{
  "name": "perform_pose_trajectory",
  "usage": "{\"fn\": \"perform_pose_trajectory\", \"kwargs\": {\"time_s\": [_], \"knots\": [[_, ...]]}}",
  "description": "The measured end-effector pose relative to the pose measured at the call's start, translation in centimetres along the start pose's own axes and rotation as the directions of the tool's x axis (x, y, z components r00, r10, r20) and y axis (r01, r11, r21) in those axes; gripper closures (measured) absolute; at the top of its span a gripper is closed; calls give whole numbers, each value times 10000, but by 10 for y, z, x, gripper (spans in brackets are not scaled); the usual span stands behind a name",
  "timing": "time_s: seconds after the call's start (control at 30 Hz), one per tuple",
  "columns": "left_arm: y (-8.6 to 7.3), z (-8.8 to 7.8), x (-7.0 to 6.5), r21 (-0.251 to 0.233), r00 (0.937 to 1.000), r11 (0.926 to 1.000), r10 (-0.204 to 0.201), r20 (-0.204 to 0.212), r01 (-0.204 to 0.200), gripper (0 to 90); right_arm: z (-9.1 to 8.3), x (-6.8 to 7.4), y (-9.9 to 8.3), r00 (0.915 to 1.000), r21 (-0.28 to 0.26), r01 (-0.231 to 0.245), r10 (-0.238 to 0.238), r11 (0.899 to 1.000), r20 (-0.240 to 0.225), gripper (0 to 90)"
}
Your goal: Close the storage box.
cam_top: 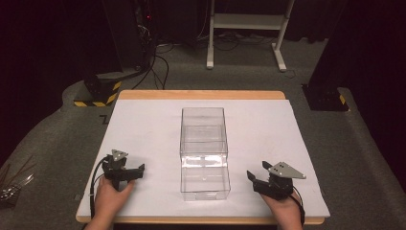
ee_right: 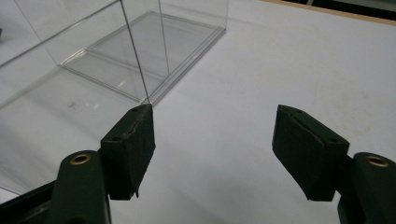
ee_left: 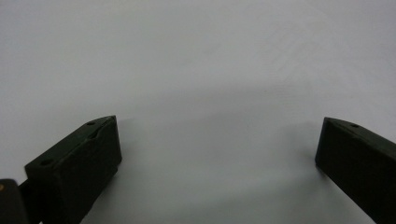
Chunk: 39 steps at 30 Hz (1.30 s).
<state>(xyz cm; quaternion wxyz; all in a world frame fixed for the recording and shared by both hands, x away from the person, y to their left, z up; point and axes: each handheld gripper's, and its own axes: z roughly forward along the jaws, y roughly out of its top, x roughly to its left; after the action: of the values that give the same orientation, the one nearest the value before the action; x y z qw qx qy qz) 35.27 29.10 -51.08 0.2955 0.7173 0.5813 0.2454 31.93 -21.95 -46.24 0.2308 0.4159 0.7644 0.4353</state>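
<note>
Only real obstacle is the clear box (cam_top: 203, 151) sitting dead center of the white sheet (cam_top: 143, 129), running from mid-frame down toward the bottom edge. Wide bare lanes on both sides of it. Left gripper (cam_top: 128, 172) and right gripper (cam_top: 261, 178) flank it, jaws spread.

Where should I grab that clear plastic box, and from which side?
Probably by the near end of the clear box, pinching a thin upright side wall from above, since it looks open-topped and too wide to span. The right hand-held gripper, jaws open, is beside that end.
</note>
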Motion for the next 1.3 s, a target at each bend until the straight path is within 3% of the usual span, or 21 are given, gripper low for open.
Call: {"fn": "perform_pose_trajectory", "kwargs": {"time_s": [0.63,1.3], "knots": [[0,0,0,-2,10000,10000,-6,0,6,5,-6,20,7,9976,-296,224,-243,9993,-647,290],[0,0,0,-5,10000,10000,-6,-2,6,5,-21,45,16,9888,-828,492,-602,9953,-1362,290]]}}
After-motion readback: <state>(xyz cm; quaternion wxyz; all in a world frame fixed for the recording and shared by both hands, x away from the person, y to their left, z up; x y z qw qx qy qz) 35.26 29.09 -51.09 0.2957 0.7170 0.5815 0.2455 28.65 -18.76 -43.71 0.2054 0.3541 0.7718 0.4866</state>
